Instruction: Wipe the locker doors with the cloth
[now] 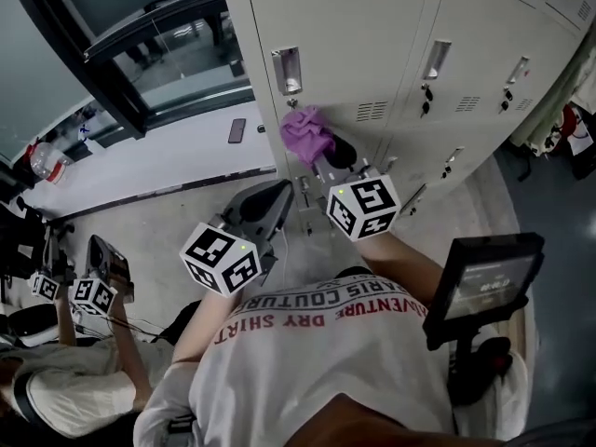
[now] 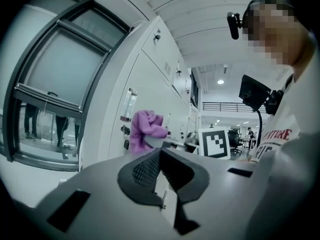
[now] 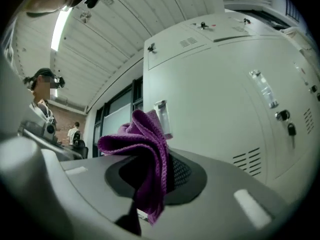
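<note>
The purple cloth [image 3: 145, 154] is pinched between the fingers of the right gripper [image 3: 162, 168]. It is seen bunched into folds that rise above the fingertips, with one end hanging down on the camera side. In the head view, the cloth [image 1: 310, 135] is held at the tip of the right gripper [image 1: 323, 154]. It sits close against a pale locker door [image 1: 326, 26], just below that door's recessed handle [image 1: 287, 70] and beside the vent slots [image 1: 371, 111]. Whether the cloth is actually pressed to the metal cannot be told from any view.

The fingers of the left gripper [image 2: 158, 152] are seen pressed together, with nothing between them. In the head view, the left gripper [image 1: 279, 194] is held lower than the right one and to its left, apart from the cloth and away from the door. From the left gripper view, the cloth [image 2: 145, 129] is seen ahead against the locker door [image 2: 145, 84], with the right gripper's marker cube [image 2: 215, 143] just beside it.
</note>
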`<move>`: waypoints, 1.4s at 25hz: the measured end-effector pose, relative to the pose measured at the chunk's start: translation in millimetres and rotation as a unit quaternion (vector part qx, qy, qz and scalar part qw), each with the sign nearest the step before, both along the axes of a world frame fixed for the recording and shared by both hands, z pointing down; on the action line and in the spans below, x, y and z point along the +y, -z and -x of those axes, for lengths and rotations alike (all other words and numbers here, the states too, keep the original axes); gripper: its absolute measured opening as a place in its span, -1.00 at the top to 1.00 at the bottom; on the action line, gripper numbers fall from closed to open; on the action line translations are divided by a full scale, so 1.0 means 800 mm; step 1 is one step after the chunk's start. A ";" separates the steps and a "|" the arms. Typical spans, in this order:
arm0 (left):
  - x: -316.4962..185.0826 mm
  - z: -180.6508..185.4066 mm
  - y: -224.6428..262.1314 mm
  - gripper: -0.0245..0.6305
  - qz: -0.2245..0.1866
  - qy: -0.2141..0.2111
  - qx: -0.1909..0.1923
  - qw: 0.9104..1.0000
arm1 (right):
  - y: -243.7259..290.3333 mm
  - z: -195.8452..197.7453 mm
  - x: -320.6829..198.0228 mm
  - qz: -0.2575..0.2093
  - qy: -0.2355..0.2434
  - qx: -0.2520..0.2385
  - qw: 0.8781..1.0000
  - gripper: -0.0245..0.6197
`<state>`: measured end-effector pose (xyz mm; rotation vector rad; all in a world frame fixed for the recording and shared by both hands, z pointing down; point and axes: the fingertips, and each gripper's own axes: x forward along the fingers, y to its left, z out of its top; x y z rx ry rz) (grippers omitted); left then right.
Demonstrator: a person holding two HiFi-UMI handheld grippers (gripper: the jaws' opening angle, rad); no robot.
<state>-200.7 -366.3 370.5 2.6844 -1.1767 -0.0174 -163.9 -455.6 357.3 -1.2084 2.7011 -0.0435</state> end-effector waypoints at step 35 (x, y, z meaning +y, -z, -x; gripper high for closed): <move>0.000 0.026 -0.013 0.92 0.015 0.034 -0.005 0.999 | -0.082 0.015 -0.087 0.037 -0.080 0.092 0.992 0.71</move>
